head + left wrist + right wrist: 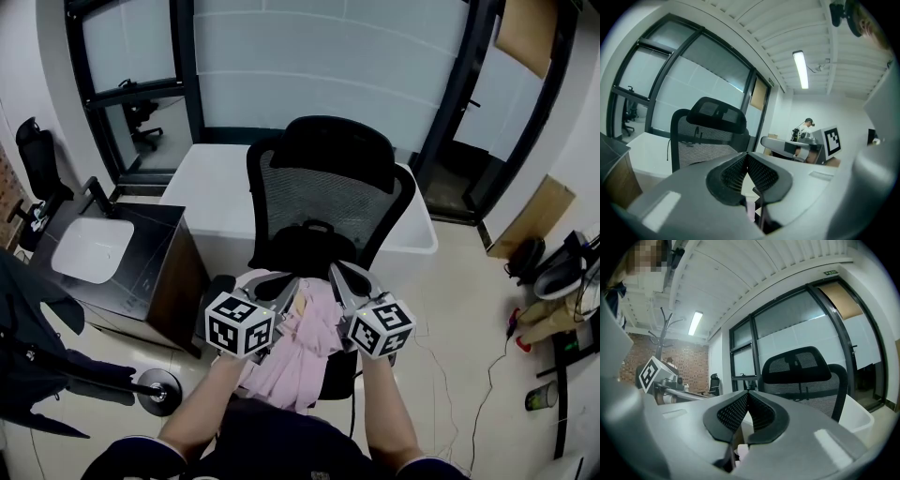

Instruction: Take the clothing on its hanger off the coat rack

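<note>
Holding the pink clothing point(305, 361) bunched between the left hand-held gripper point(274, 284) and the right hand-held gripper point(345, 277), each with jaws pressed together on cloth, on the near side of the black office chair point(323, 192). Visible whole from the head view only; in either gripper view, merely a pale scrap low between closed jaws. Only from the right gripper view: coat rack point(659, 336), far left.

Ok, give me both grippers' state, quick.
Left gripper: closed, pink garment between its jaws.
Right gripper: closed on the same pink garment.
</note>
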Demonstrator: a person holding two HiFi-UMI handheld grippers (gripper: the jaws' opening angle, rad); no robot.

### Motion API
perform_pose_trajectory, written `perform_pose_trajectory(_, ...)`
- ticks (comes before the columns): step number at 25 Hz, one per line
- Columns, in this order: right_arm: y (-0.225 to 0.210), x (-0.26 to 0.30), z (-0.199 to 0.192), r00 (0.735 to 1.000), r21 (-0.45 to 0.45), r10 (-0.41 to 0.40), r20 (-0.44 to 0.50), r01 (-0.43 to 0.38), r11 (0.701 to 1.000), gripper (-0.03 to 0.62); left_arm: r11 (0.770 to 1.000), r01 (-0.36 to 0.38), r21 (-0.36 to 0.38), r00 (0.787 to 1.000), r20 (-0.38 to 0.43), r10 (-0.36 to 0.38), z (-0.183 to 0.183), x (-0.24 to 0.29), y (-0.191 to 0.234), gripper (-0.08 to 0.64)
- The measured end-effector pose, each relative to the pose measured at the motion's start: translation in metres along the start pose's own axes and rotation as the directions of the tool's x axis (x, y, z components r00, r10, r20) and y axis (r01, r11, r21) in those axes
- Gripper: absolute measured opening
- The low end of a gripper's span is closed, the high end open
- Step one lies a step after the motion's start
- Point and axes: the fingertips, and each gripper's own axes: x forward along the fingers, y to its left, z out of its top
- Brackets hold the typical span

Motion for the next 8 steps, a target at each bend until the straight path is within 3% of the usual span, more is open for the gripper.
perform_pose_trajectory(8, -0.0016, -0.0027, -0.0054, 1.000, 0.024, -0.003, -0.006, 0.003, 1.000, 0.002, 1.000, 0.007, -0.005, 1.000, 0.002, -0.007, 0.0007, 0.0022, -0.0017, 0.012)
